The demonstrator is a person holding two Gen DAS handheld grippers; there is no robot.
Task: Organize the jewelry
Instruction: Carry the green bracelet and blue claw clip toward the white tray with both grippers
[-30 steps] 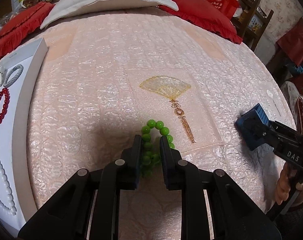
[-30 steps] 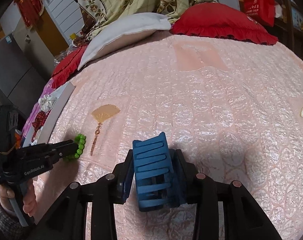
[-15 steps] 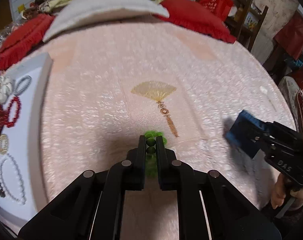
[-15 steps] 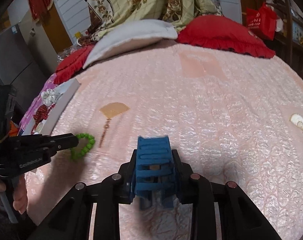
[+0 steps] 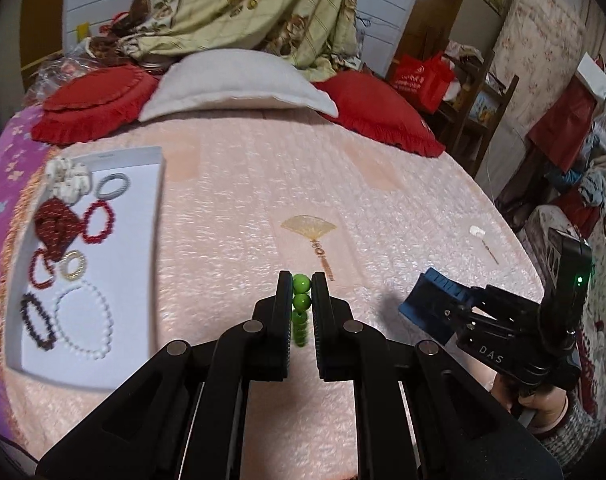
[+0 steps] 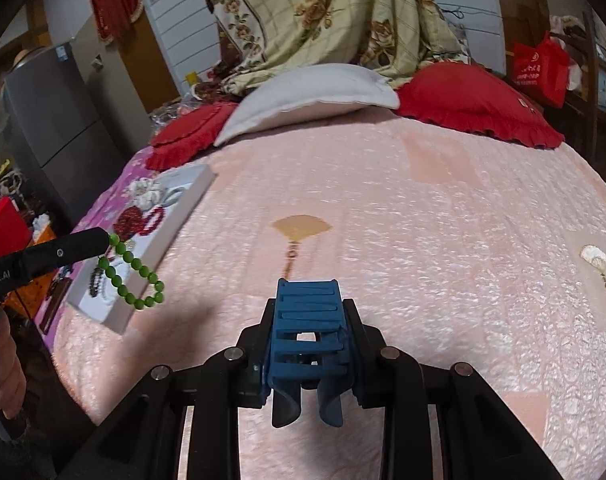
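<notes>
My left gripper (image 5: 301,285) is shut on a green bead bracelet (image 5: 301,300) and holds it in the air above the pink bedspread. In the right wrist view the bracelet (image 6: 131,277) dangles in a loop from the left gripper (image 6: 105,240), in front of the white tray (image 6: 175,216). My right gripper (image 6: 308,309) is shut on a blue claw hair clip (image 6: 307,320), also held off the bed. From the left wrist view the clip (image 5: 427,300) shows at the right. The tray (image 5: 137,216) at the left holds several bracelets and hair ties.
A gold fan-shaped pendant (image 5: 309,228) lies mid-bed, and a small white shell piece (image 5: 478,233) lies toward the right edge. Red cushions (image 5: 379,108) and a white pillow (image 5: 239,84) line the far end. A person's hand (image 5: 543,408) grips the right handle.
The left gripper closed on the green bracelet and lifted it off the bed. The right gripper rose too, with the blue clip squeezed narrower between its fingers.
</notes>
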